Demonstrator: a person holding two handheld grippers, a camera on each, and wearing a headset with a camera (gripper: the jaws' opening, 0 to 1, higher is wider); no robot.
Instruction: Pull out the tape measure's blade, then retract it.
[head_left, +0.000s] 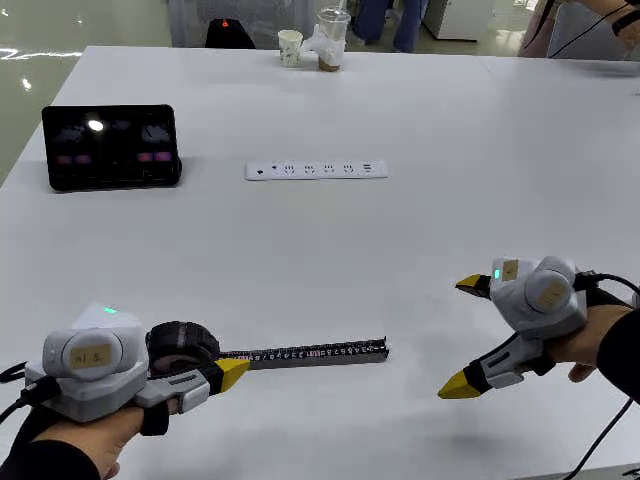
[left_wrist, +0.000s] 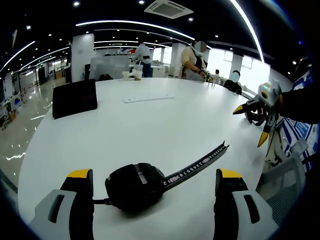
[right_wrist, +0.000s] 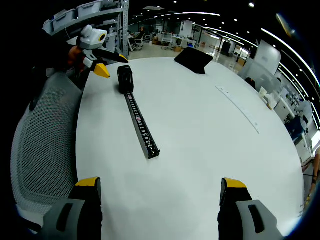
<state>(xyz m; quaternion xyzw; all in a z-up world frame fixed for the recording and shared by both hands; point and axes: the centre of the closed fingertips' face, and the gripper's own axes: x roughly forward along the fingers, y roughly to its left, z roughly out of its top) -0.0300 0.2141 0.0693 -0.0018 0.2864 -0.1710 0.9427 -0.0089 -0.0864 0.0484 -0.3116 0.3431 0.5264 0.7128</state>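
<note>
A black tape measure (head_left: 183, 346) lies on the white table (head_left: 400, 230) near its front left. Its dark blade (head_left: 315, 352) is drawn out to the right, with the hook end (head_left: 384, 349) lying free on the table. My left gripper (head_left: 225, 358) is open, and the case (left_wrist: 135, 186) sits between its wide-apart jaws without touching them. My right gripper (head_left: 462, 335) hovers open at the right, some way from the hook. In the right gripper view the blade tip (right_wrist: 152, 151) lies just ahead of the open right gripper (right_wrist: 160, 183), with the case (right_wrist: 125, 77) and the left gripper (right_wrist: 97, 62) beyond.
A dark tablet (head_left: 110, 147) stands at the back left. A white power strip (head_left: 315, 170) lies mid-table. Cups (head_left: 290, 47) and a plastic cup (head_left: 333, 40) stand at the far edge. A grey mesh chair (right_wrist: 45, 140) sits beside the table. People stand beyond the far end.
</note>
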